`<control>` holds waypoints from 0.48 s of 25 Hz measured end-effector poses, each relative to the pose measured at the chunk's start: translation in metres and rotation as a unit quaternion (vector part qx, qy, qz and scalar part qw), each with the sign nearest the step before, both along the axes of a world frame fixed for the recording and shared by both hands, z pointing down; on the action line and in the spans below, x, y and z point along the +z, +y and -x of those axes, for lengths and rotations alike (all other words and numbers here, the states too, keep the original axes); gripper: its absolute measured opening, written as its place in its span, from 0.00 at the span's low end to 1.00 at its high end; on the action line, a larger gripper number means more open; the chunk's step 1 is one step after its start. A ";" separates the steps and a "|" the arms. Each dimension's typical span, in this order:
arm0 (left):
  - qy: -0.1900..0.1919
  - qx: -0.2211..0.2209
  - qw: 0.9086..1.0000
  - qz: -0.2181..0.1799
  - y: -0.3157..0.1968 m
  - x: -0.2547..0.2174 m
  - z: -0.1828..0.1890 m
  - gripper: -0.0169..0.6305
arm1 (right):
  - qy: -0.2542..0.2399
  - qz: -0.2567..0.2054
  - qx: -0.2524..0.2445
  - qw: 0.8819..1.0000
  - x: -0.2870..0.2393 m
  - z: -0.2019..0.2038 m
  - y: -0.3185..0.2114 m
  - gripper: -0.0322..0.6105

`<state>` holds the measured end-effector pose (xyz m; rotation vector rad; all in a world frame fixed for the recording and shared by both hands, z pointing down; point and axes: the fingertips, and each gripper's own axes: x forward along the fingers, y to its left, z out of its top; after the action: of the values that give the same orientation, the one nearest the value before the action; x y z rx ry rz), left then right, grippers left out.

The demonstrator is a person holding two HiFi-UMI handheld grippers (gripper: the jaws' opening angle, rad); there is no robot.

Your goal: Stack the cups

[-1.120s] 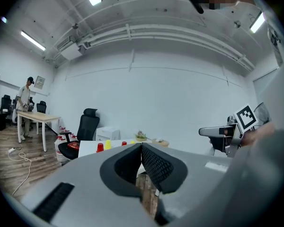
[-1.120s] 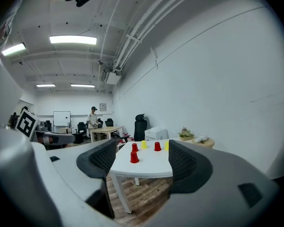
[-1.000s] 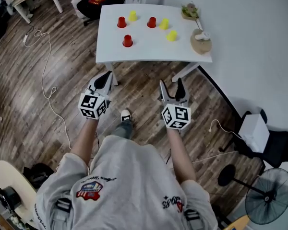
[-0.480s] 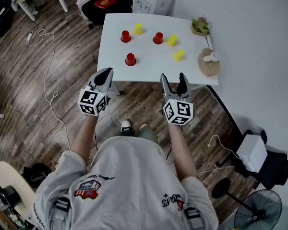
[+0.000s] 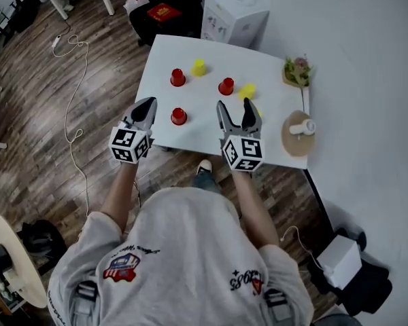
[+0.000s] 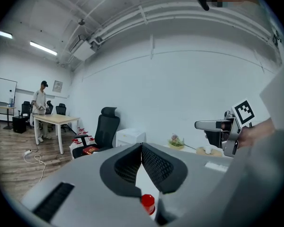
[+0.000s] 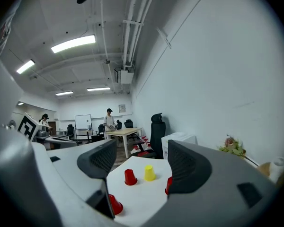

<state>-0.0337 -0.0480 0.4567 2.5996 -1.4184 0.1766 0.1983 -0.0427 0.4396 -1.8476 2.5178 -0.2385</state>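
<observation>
As the person steps up to the table (image 5: pixel 196 133), the left gripper (image 5: pixel 149 103), pinched closed, and the right gripper (image 5: pixel 236 107), spread wide and empty, arrive over its near edge; red cups (image 5: pixel 179 116) and yellow cups (image 5: pixel 198 67) sit apart beyond, none stacked.

The left gripper (image 5: pixel 147 104) has its jaws pressed together at the tips, with nothing held between them. The right gripper (image 5: pixel 236 107) has its jaws spread wide apart and grips nothing. Both grippers point forward, away from the torso (image 5: pixel 183 250), side by side, well apart, at about the same reach. The left marker cube (image 5: pixel 130 145) and the right marker cube (image 5: pixel 243 153) sit at the rear of each gripper, on the side nearest the body. The left forearm (image 5: pixel 119 194) and the right forearm (image 5: pixel 253 209) are bare and extend forward, roughly parallel
</observation>
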 end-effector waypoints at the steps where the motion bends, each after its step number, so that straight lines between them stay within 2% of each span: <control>1: 0.000 -0.008 1.000 -0.001 -0.011 -0.003 -0.006 0.04 | -0.001 0.001 -0.008 1.000 -0.002 -0.005 -0.016 0.56; 7: -0.001 -0.037 0.999 0.016 -0.055 0.006 -0.024 0.04 | -0.003 0.019 -0.047 0.999 0.008 -0.012 -0.088 0.55; 12: -0.003 -0.052 0.998 0.035 -0.088 0.023 -0.014 0.04 | 0.002 0.042 -0.067 0.997 0.032 0.006 -0.130 0.54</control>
<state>-0.0200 -0.1358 0.4801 2.4650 -1.5176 0.2157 0.1918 -0.1731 0.4718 -1.7090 2.6765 -0.3477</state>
